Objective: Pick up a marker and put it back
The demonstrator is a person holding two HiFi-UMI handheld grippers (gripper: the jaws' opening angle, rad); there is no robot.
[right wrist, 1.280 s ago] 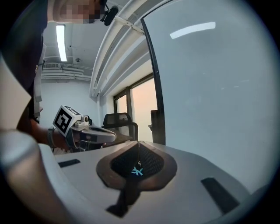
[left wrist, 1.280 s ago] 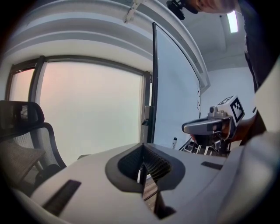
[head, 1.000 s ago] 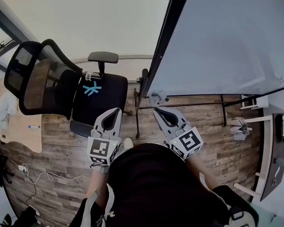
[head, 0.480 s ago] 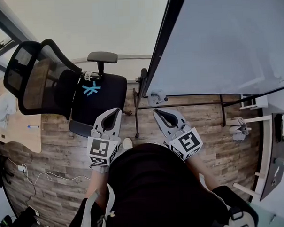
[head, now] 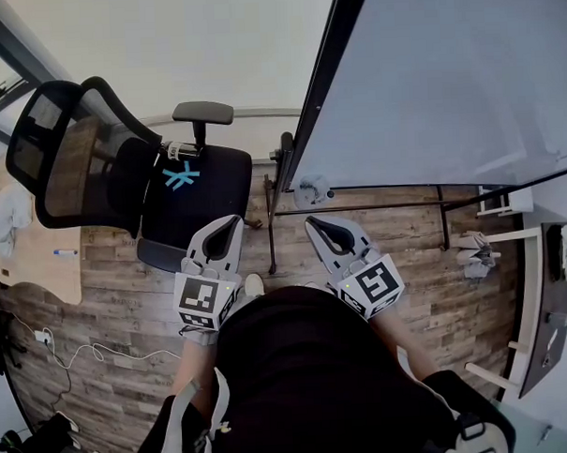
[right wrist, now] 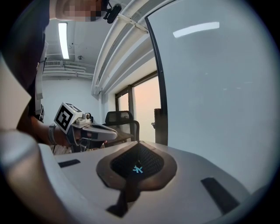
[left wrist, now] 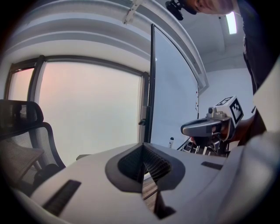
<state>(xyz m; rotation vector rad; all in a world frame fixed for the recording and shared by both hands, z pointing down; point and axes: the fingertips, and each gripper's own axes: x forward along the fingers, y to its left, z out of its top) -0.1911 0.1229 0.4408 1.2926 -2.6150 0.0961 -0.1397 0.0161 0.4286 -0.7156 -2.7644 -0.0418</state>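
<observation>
Left gripper [head: 229, 221] and right gripper [head: 314, 223] have jaws together, holding nothing, while a likely marker [left wrist: 171, 141] stands by the whiteboard [head: 446, 73], which fits before pickup or after return.

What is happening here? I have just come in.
A person stands at a whiteboard with the left gripper and the right gripper held low in front of the body. Both have their jaws together with nothing between them, so no marker is picked up yet. An office chair stands to the left of the board.
</observation>
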